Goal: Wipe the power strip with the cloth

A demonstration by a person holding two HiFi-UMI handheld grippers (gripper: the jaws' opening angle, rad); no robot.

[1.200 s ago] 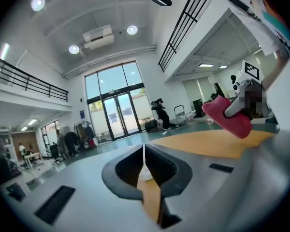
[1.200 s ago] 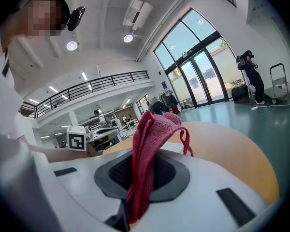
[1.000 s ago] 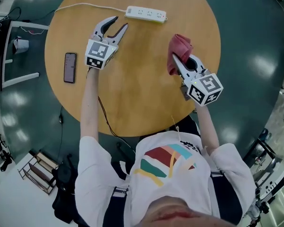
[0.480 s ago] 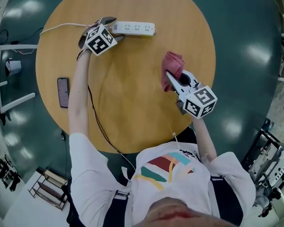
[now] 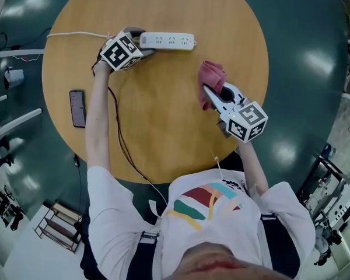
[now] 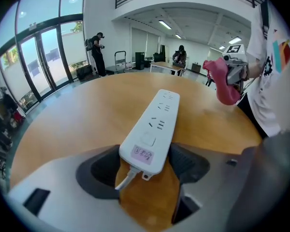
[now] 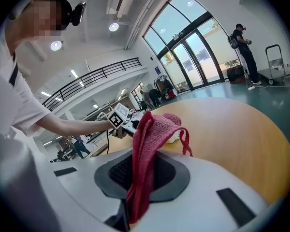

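The white power strip [image 5: 166, 40] lies flat at the far side of the round wooden table [image 5: 163, 127]. My left gripper [image 5: 141, 42] is down at its cable end. In the left gripper view the strip [image 6: 154, 124] runs away from me, its end between the two pads, which touch both of its sides; the jaws have just been closing a little around it. My right gripper [image 5: 213, 92] hovers right of centre, shut on the red cloth [image 5: 210, 80]. The cloth [image 7: 147, 149] hangs in a fold out of the right gripper [image 7: 142, 170], a hand's width short of the strip.
A black phone [image 5: 77, 108] lies near the table's left edge. The strip's white cord [image 5: 76, 35] runs off to the left. A thin black cable [image 5: 119, 139] trails along my left arm. People stand far off in the hall.
My left gripper has travelled left and down from mid-table onto the strip's cable end, its jaws now astride it. The right gripper, still holding the cloth, has sunk slightly.
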